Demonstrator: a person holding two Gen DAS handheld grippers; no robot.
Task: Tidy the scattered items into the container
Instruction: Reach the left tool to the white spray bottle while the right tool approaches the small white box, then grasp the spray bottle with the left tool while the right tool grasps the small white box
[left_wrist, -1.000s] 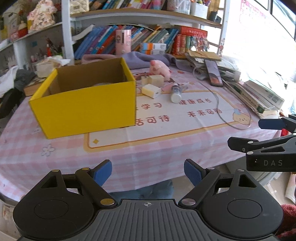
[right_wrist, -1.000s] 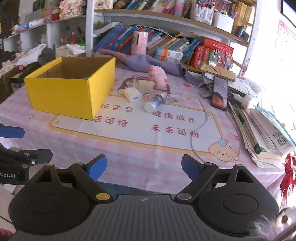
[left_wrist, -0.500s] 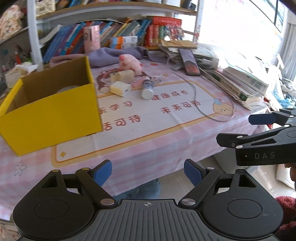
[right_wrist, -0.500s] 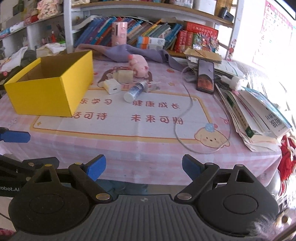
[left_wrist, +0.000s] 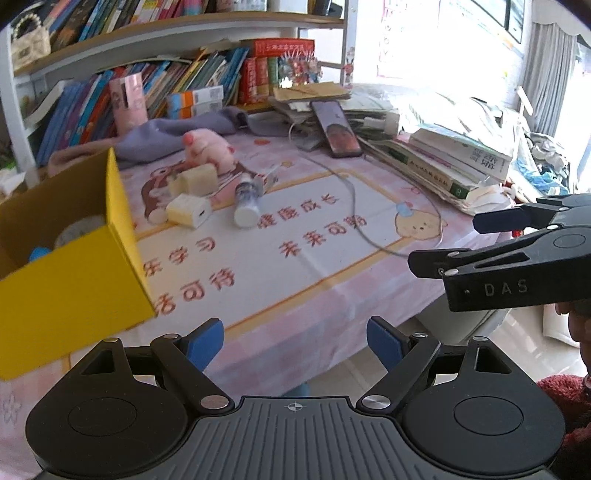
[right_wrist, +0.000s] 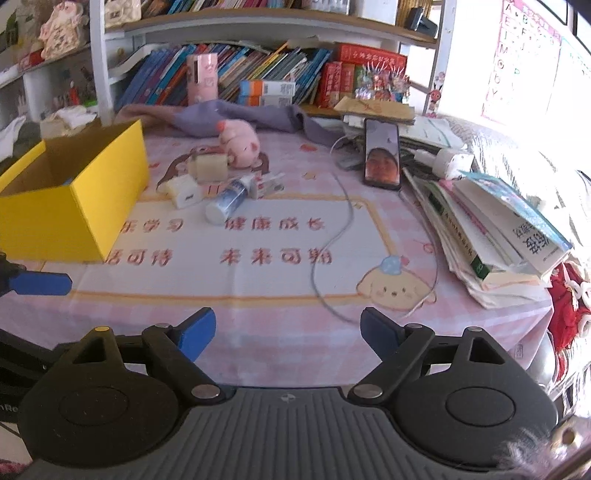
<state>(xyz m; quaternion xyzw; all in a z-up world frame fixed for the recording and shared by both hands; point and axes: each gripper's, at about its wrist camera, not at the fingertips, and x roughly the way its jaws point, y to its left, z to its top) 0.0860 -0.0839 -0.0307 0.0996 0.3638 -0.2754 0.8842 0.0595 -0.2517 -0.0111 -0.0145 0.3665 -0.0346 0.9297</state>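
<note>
- Left tongs: spread wide, empty, at the desk edge right of the yellow box.
- Right tongs: wide but closing, empty.
- Bottle, charger and pink toy lie right of the box.

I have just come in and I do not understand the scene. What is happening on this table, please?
A person holds a two-finger gripper in each hand, near the table's front edge, tidying small things into the yellow box. Neither the left gripper nor the right gripper holds anything; the right one's jaws are closing slightly on nothing. The pink plush toy, white charger, small bottle and pale block lie on the pink tablecloth beside the box, which already contains a few things.
</note>
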